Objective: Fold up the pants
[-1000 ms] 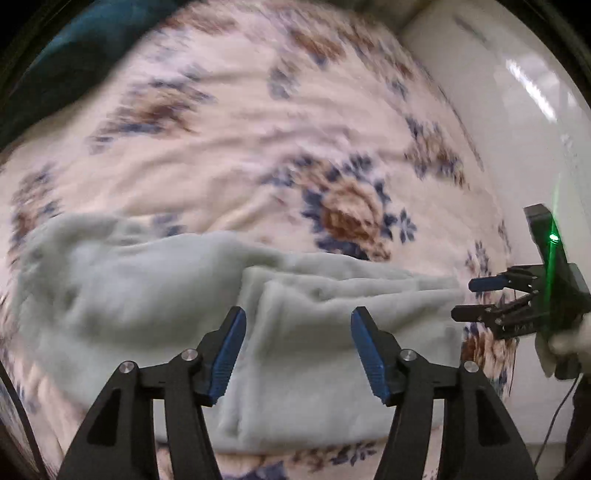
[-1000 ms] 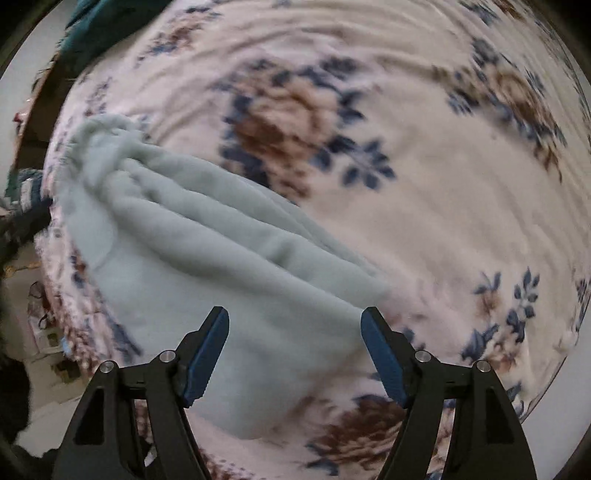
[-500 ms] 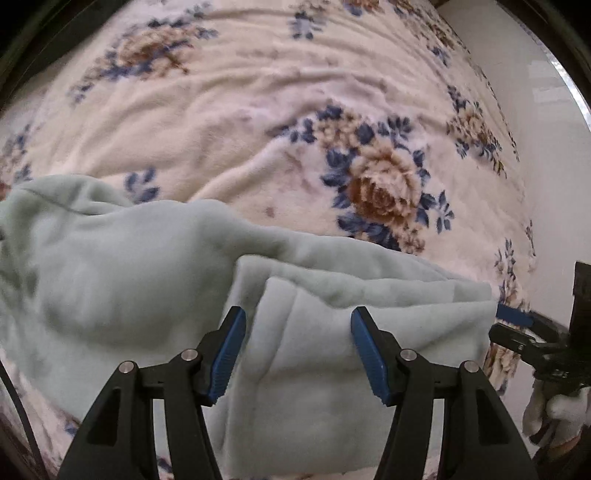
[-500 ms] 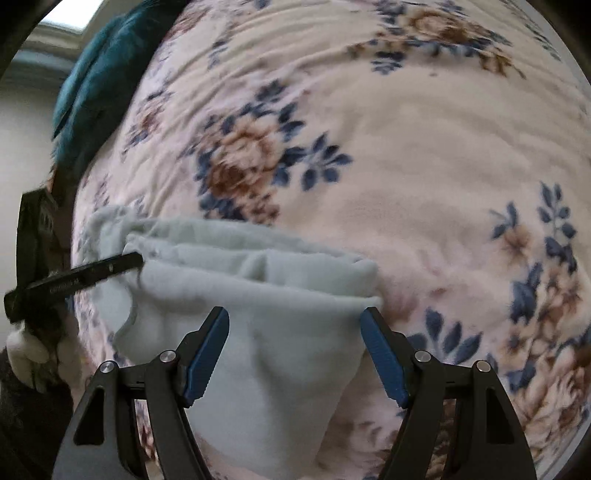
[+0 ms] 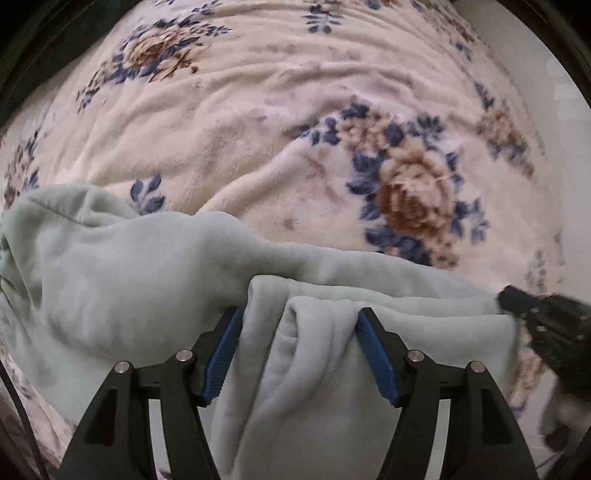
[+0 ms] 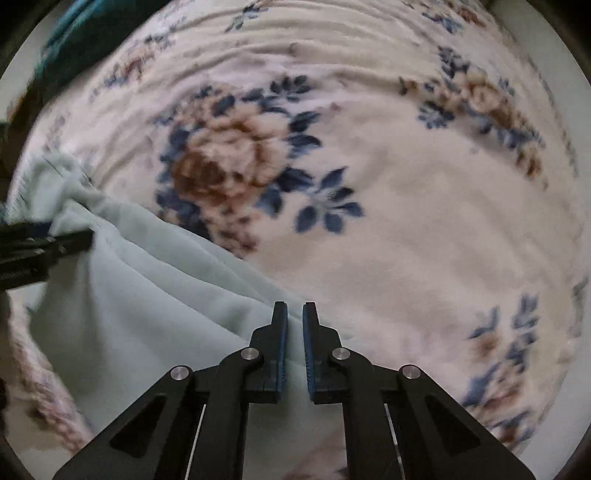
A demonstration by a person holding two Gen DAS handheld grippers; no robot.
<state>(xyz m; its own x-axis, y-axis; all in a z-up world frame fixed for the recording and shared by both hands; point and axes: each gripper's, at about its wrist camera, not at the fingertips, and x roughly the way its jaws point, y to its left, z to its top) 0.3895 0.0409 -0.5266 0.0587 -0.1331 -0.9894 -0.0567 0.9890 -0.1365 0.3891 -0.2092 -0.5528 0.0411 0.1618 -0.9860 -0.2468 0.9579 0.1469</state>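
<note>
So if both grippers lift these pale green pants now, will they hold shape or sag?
Probably sag: the pants lie in soft rolls on the blanket. The fleecy nap suggests little slipping in the right gripper. The left gripper is open around a fold.

Floral blanket (image 5: 258,122), teal cloth (image 6: 77,33) top-left

The pants (image 5: 155,280) lie on the near part of the blanket (image 5: 258,122). The left gripper (image 5: 297,328) straddles a fold at their near edge, and the right gripper (image 6: 294,325) pinches their right end.
</note>
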